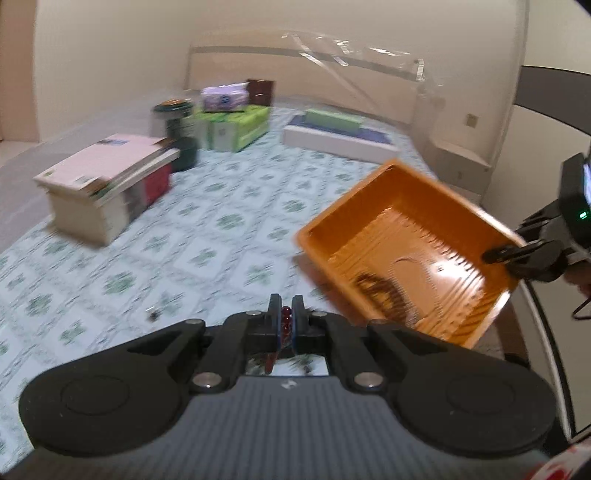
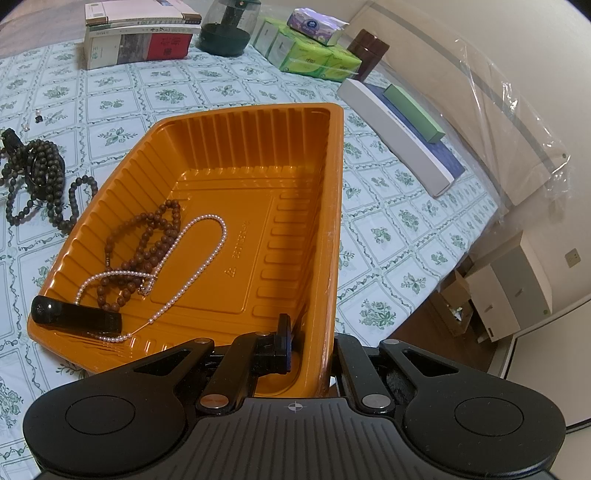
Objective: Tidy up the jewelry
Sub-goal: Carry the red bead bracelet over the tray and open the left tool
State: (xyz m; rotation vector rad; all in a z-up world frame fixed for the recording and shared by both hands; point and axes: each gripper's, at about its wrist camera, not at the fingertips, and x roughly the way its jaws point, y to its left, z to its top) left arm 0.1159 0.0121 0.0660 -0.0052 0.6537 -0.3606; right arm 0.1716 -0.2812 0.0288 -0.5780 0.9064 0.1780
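My left gripper (image 1: 286, 320) is shut on a string of dark red beads (image 1: 285, 317), above the flowered tablecloth (image 1: 207, 236); this view is blurred. To its right is the orange plastic tray (image 1: 424, 206). My right gripper (image 1: 517, 254) is shut on the tray's edge. In the right wrist view the right gripper (image 2: 310, 326) clamps the near right wall of the tray (image 2: 258, 140), one finger inside and the other hidden outside. In the tray lie a brown bead string (image 2: 147, 236), a pearl necklace (image 2: 207, 258) and a black oblong piece (image 2: 74, 314). Dark bead strings (image 2: 37, 173) lie on the cloth left of the tray.
At the back stand a stack of books (image 2: 136, 37), a dark jar (image 2: 229, 29), green tissue boxes (image 2: 314, 55), a brown box (image 2: 369, 51) and a flat white box (image 2: 395, 129). Small earrings (image 2: 37, 118) lie on the cloth. The table edge and floor cartons (image 2: 509, 295) are on the right.
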